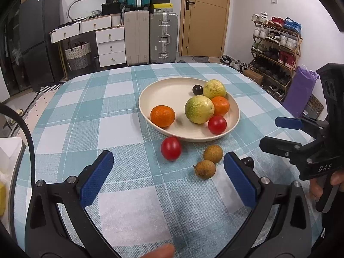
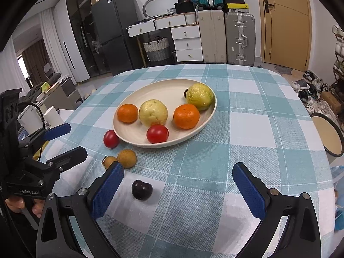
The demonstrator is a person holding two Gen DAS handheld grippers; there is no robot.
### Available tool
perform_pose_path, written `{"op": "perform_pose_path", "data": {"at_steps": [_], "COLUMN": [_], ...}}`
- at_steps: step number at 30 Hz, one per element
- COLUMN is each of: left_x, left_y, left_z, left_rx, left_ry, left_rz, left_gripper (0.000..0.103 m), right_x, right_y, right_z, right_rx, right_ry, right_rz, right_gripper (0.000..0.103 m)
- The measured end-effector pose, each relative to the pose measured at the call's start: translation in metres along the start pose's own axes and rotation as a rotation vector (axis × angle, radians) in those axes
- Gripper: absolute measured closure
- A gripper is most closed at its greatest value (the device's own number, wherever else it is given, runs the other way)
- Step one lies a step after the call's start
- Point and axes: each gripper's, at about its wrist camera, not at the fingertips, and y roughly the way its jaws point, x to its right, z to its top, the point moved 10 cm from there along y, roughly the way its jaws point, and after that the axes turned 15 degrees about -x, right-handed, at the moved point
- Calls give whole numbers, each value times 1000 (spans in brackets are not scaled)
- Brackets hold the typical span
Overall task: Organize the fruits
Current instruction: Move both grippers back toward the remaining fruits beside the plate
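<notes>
1. The left tool (image 1: pixel 168 175) hangs low over the near part of the table (image 1: pixel 71 116), its blue pads (image 1: pixel 96 178) spread wide and gripping nothing.
2. The right tool (image 2: pixel 178 189) is likewise released, its pads (image 2: pixel 249 191) well apart above the checked cloth near the table's near edge.
3. A cream plate (image 2: pixel 129 133) sits around the middle of the table, nearer the far edge than the tools are.
4. On the plate lie two oranges (image 2: pixel 127 113) (image 2: pixel 186 116), two yellow-green guavas (image 2: pixel 153 112) (image 2: pixel 200 96), one red tomato (image 2: pixel 157 133) and a small dark fruit (image 1: pixel 197 89) tucked against the far guava.
5. A second red tomato (image 1: pixel 171 148) rests on the cloth just beside the plate's near rim, outside it.
6. Two brown longans (image 1: pixel 213 154) (image 1: pixel 205 169) lie on the cloth nearer than that tomato, close together; whether they touch cannot be told. In the left wrist view they sit just beside the left tool's right pad.
7. A dark cherry (image 2: pixel 142 189) lies alone on the cloth between the right tool's pads, closer to the left pad and touching neither.
8. A round tray (image 2: pixel 327 136) leans off the table's right edge.
9. Suitcases (image 1: pixel 163 37) and a white drawer unit (image 1: pixel 110 47) stand by the far wall beyond the table.
</notes>
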Motion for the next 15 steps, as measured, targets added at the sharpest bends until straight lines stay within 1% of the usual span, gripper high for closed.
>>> {"op": "perform_pose_path", "data": {"at_steps": [5, 8, 10, 15], "left_x": [1, 4, 6, 10], "left_y": [2, 5, 7, 11], "left_z": [-1, -3, -3, -5], "left_rx": [0, -5, -8, -13], "left_ry": [-1, 5, 7, 18], "left_rz": [10, 12, 15, 14], "left_gripper": [1, 1, 1, 1], "right_x": [-4, -5, -5, -11], "right_y": [2, 4, 8, 17], "right_z": [-1, -4, -6, -11], "right_rx": [-6, -16, -29, -64], "right_ry": [-13, -29, -36, -65], "right_rz": [4, -17, -25, -11], "right_gripper": [0, 0, 0, 1]}}
